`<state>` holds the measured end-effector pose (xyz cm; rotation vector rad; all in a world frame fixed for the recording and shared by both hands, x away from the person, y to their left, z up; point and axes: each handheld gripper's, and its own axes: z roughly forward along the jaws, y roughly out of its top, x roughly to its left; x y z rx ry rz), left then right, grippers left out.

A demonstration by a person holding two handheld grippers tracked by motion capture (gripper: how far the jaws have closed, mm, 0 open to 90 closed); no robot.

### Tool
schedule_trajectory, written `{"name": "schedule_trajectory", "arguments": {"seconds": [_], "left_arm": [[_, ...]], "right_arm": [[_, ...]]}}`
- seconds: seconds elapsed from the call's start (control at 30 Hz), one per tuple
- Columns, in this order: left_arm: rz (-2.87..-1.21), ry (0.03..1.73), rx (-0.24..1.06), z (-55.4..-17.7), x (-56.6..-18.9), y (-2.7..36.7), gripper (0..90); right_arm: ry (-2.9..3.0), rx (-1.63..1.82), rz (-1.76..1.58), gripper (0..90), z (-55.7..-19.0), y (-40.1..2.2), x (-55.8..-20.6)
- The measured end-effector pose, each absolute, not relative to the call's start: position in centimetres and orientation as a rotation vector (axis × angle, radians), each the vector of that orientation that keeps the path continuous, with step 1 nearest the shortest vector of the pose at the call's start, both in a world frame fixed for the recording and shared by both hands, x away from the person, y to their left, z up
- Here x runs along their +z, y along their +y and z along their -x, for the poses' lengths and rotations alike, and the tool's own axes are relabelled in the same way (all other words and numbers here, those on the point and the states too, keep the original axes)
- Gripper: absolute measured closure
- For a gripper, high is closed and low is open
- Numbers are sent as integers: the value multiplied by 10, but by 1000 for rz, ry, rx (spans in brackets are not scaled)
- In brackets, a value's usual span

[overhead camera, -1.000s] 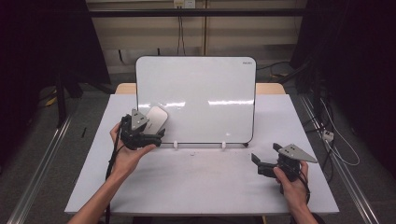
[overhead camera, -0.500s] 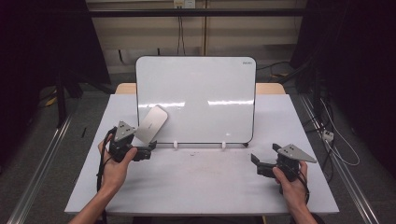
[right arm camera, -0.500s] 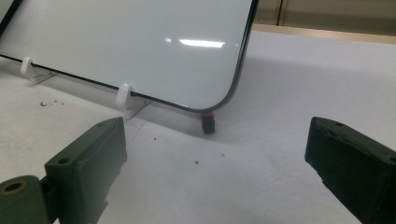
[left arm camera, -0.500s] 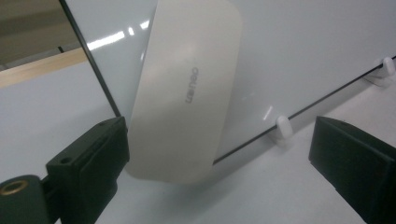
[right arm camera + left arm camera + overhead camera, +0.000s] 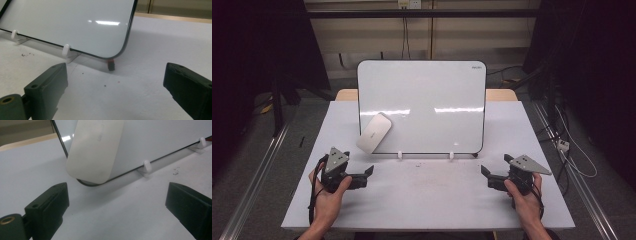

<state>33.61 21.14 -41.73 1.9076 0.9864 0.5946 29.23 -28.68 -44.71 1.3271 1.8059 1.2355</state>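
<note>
Pulled back from the whiteboard (image 5: pixel 422 105), the left gripper (image 5: pixel 368 172) now rests low on the white table (image 5: pixel 422 200), jaws spread wide and empty. Behind it, the white eraser (image 5: pixel 374 132) clings tilted to the board's lower left corner. At the far side, the right gripper (image 5: pixel 486 175) sits open too, holding nothing.

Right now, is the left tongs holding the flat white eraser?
No, the left tongs stands open and empty, apart from the flat white eraser that sticks to the upright whiteboard.
</note>
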Motion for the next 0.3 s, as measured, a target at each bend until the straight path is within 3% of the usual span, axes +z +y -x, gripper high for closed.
{"name": "schedule_trajectory", "arguments": {"seconds": [0.3], "left_arm": [[-1864,1018,591,-334,-419,220,43]], "right_arm": [[1803,1231,-1324,55,-291,-288,-447]]}}
